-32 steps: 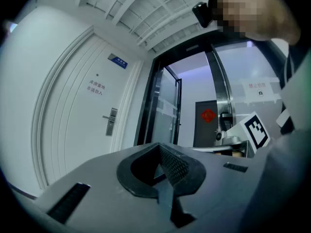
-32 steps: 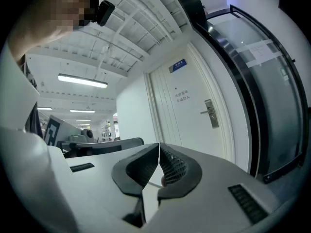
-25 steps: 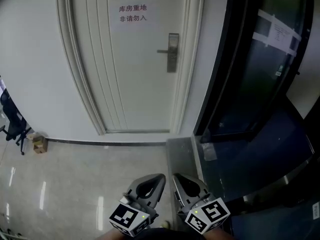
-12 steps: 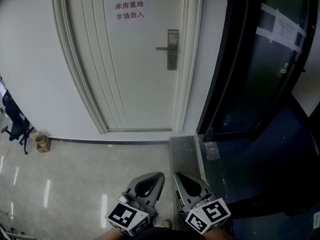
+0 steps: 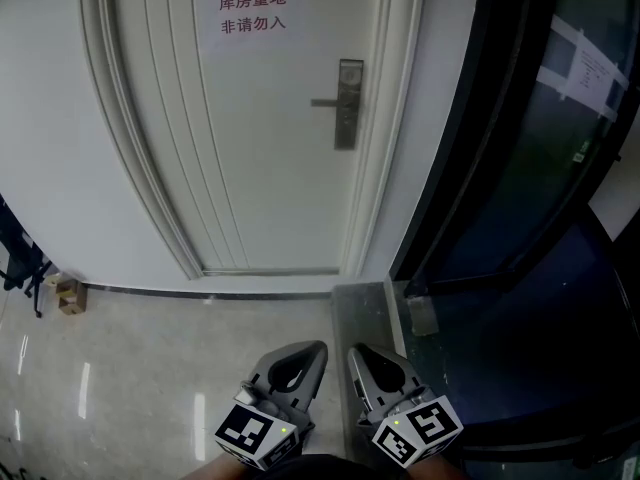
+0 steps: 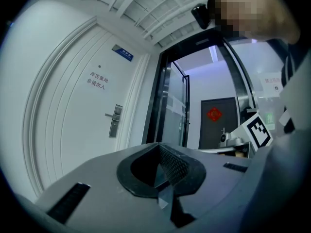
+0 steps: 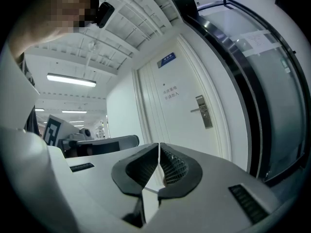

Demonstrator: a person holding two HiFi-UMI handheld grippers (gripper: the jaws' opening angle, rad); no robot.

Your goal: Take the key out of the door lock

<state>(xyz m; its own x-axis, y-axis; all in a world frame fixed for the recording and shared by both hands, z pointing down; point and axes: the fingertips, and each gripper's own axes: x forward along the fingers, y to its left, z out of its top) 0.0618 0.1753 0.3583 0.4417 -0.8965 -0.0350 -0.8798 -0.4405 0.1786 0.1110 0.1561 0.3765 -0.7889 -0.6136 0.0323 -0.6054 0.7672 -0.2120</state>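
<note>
A white door (image 5: 260,148) stands ahead with a metal lock plate and lever handle (image 5: 346,103) on its right side. No key can be made out at this distance. The lock plate (image 6: 114,121) shows at the left in the left gripper view. In the right gripper view the lock plate (image 7: 204,111) is at the right. My left gripper (image 5: 316,350) and right gripper (image 5: 356,354) are side by side at the bottom of the head view, far short of the door. Both are shut with nothing between the jaws, as seen at the left gripper (image 6: 158,148) and right gripper (image 7: 159,146).
A paper sign (image 5: 252,16) hangs on the door. A dark glass partition (image 5: 520,138) with a taped notice (image 5: 590,68) runs along the right. A small cardboard box (image 5: 68,294) and an office chair (image 5: 18,266) stand at the left wall. A metal floor plate (image 5: 365,308) lies ahead.
The door and lock have drawn slightly nearer and shifted a little right in the head view. Both grippers stay low, side by side and shut.
</note>
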